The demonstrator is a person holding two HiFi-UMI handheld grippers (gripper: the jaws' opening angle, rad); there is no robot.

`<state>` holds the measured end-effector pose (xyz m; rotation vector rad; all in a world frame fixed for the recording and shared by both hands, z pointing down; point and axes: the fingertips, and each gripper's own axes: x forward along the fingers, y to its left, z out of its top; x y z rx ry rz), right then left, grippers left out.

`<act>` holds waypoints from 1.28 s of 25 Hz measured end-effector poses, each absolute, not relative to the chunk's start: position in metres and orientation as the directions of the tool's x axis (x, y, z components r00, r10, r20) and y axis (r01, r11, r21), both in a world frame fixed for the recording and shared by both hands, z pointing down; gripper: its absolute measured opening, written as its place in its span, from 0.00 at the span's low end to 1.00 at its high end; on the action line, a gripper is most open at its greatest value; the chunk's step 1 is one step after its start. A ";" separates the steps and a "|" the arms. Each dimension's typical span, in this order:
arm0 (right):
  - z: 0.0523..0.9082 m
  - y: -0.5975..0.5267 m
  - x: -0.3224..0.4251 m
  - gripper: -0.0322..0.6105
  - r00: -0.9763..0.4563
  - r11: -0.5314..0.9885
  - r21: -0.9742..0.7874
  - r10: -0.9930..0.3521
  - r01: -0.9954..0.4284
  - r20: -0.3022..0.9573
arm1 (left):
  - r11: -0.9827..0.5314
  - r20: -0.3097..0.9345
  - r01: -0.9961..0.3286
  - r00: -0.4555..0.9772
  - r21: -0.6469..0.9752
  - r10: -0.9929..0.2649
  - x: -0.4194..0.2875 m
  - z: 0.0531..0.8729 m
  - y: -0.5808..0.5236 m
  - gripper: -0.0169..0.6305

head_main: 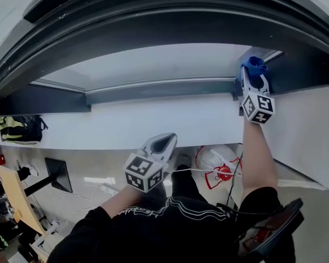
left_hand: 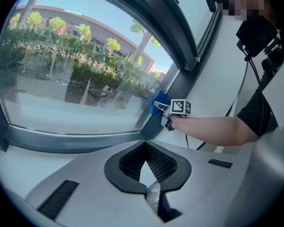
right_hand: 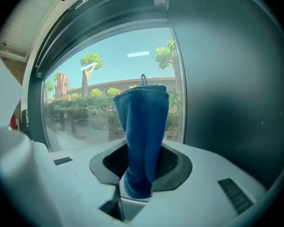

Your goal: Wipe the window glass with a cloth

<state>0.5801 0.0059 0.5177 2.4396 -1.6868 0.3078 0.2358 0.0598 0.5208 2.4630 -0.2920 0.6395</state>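
The window glass (head_main: 153,64) sits in a dark curved frame (head_main: 153,34). My right gripper (head_main: 254,76) is raised to the glass's right edge, shut on a blue cloth (head_main: 256,64) that touches the corner by the dark upright. In the right gripper view the cloth (right_hand: 142,131) stands up out of the jaws in front of the glass (right_hand: 99,93). My left gripper (head_main: 165,141) hangs lower, before the white wall (head_main: 126,122), jaws together and holding nothing. The left gripper view shows the left gripper (left_hand: 145,146), the glass (left_hand: 75,74) and the right gripper (left_hand: 176,109) with the cloth (left_hand: 159,101).
A dark sill bar (head_main: 159,89) runs under the glass. A wide dark frame panel (right_hand: 227,84) is right of the pane. On the floor lie a black and yellow bag (head_main: 19,129), a white and red bag (head_main: 218,166), a black panel (head_main: 59,174) and wooden furniture (head_main: 13,193).
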 end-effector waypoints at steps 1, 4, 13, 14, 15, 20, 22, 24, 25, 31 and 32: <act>0.518 0.005 0.578 0.22 0.337 -0.345 0.012 -0.906 -0.938 0.257 | -0.809 0.502 -0.341 0.863 0.478 -0.067 0.236 0.521 0.059 0.04; 0.513 0.003 0.563 0.22 0.317 -0.326 0.005 -0.916 -0.945 0.246 | -0.803 0.497 -0.351 0.864 0.481 -0.080 0.229 0.521 0.053 0.04; 0.485 -0.028 0.446 0.22 0.200 -0.207 -0.024 -0.965 -0.978 0.172 | -0.769 0.450 -0.408 0.875 0.492 -0.176 0.160 0.518 0.006 0.04; 0.483 -0.035 0.427 0.22 0.177 -0.184 -0.028 -0.971 -0.983 0.161 | -0.762 0.447 -0.419 0.874 0.493 -0.191 0.148 0.519 0.000 0.04; 0.481 -0.042 0.409 0.22 0.153 -0.160 -0.033 -0.977 -0.987 0.150 | -0.755 0.445 -0.431 0.872 0.495 -0.205 0.135 0.521 -0.007 0.04; 0.479 -0.075 0.304 0.22 0.034 -0.041 -0.057 -0.992 -0.998 0.119 | -0.709 0.442 -0.498 0.850 0.500 -0.286 0.063 0.533 -0.037 0.04; 0.474 -0.089 0.257 0.22 -0.025 0.019 -0.049 -0.994 -0.999 0.109 | -0.692 0.439 -0.521 0.841 0.500 -0.316 0.032 0.534 -0.050 0.04; 0.472 -0.102 0.211 0.22 -0.083 0.078 -0.049 -0.991 -0.996 0.101 | -0.677 0.436 -0.542 0.832 0.498 -0.345 0.002 0.535 -0.064 0.04; 0.473 -0.109 0.188 0.22 -0.113 0.107 -0.056 -0.989 -0.993 0.100 | -0.669 0.434 -0.553 0.826 0.497 -0.360 -0.012 0.536 -0.070 0.04; 0.505 -0.154 0.064 0.22 -0.275 0.268 -0.072 -0.952 -0.961 0.133 | -0.619 0.429 -0.611 0.790 0.494 -0.438 -0.094 0.542 -0.103 0.04; 0.512 -0.161 0.046 0.22 -0.295 0.286 -0.081 -0.945 -0.955 0.139 | -0.608 0.431 -0.620 0.783 0.495 -0.448 -0.106 0.544 -0.106 0.04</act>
